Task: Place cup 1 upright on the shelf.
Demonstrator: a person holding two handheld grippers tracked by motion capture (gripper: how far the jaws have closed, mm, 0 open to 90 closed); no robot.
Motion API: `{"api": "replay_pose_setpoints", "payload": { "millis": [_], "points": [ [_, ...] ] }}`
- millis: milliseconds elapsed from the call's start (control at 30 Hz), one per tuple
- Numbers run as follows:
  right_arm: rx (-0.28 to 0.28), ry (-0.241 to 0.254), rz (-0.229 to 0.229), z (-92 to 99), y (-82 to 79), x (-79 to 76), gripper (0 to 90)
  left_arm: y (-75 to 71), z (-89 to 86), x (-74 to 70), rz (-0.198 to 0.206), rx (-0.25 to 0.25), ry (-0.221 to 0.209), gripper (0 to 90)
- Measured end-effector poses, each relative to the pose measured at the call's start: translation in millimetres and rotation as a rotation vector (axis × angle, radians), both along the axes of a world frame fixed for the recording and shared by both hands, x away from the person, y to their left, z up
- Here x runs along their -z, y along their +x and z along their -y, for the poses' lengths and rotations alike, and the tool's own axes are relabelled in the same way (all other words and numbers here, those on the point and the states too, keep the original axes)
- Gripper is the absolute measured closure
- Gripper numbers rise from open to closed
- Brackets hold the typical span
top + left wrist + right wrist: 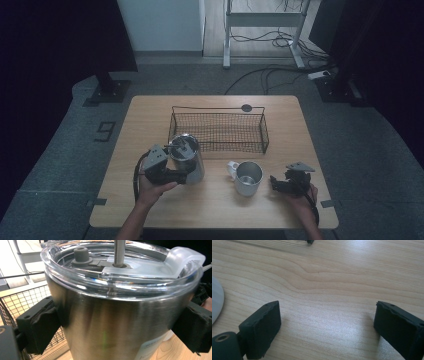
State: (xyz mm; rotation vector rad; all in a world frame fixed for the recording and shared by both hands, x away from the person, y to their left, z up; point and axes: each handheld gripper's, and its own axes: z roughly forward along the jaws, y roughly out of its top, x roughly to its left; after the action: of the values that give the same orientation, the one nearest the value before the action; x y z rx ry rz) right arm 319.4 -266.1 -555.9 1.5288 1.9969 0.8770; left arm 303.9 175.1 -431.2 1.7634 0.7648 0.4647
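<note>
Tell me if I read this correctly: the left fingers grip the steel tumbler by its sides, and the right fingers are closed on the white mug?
Not quite. The left gripper does grip the tumbler by its sides, but the right gripper holds nothing: the right gripper view shows its fingers apart over bare table. In the high view the mug stands free to that gripper's left.

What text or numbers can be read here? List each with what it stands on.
"9": black tape mark on the grey floor left of the table.
Pale label low on the steel tumbler: print too blurred to read.
White mug and wire basket: no writing visible.
</note>
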Motion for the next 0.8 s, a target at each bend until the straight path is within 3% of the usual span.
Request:
{"api": "replay_pose_setpoints", "payload": {
  "millis": [800],
  "points": [
    [0.002,0.002,-0.001,-0.1,0.0,0.0,7.1,12.7,-6.1,-17.2,0.016,-0.018,-0.02,4.5]
  ]
}}
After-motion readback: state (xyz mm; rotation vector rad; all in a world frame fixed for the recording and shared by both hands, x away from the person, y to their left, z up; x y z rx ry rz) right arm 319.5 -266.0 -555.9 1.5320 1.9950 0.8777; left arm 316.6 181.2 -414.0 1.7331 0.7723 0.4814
